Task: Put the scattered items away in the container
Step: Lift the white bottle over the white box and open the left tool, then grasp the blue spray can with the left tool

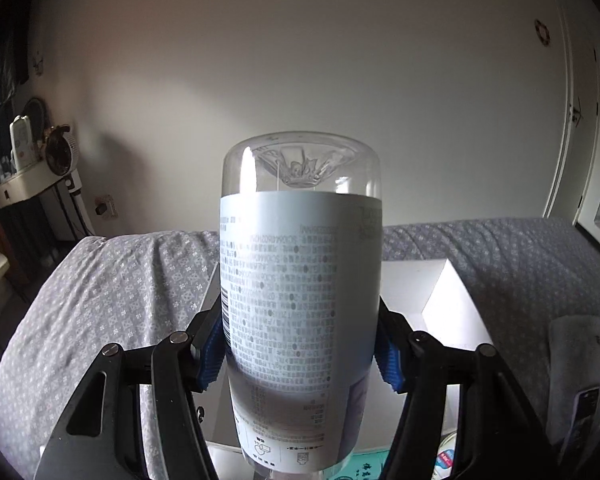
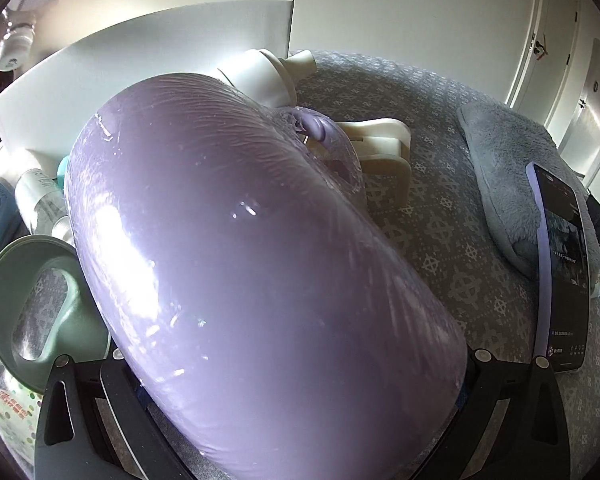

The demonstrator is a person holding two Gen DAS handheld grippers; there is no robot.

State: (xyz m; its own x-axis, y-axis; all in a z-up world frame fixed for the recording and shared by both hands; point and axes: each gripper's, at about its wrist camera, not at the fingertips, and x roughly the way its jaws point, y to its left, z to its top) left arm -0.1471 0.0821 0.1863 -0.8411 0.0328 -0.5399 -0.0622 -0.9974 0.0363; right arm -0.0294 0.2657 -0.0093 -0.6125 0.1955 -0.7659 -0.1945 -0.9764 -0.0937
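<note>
Left gripper [image 1: 300,344] is clenched on a clear bottle [image 1: 300,264], its blue pads [image 1: 210,354] pressing both sides of the printed label low in the frame, with the bottle's domed base pointing up at the centre of the view. Behind the bottle, at centre right, stands the white container [image 1: 440,296] on the patterned bedspread [image 1: 120,288]. To do this step well, I would carry the bottle over the container's open mouth, tilt it so it lies along the floor of the box, and only let go once it is low inside, since a smooth round bottle would likely roll or bounce.

Right gripper [image 2: 320,396] grasps a large lilac bottle [image 2: 260,240] that fills the middle of its view, its white pump [image 2: 268,76] pointing to the upper centre, close to the container's white wall [image 2: 140,64]. Scattered items lie at the left edge, among them a green holder [image 2: 8,312] and a small white tube [image 2: 40,196]; a phone [image 2: 560,260] leans at right against a grey cushion [image 2: 500,152].
</note>
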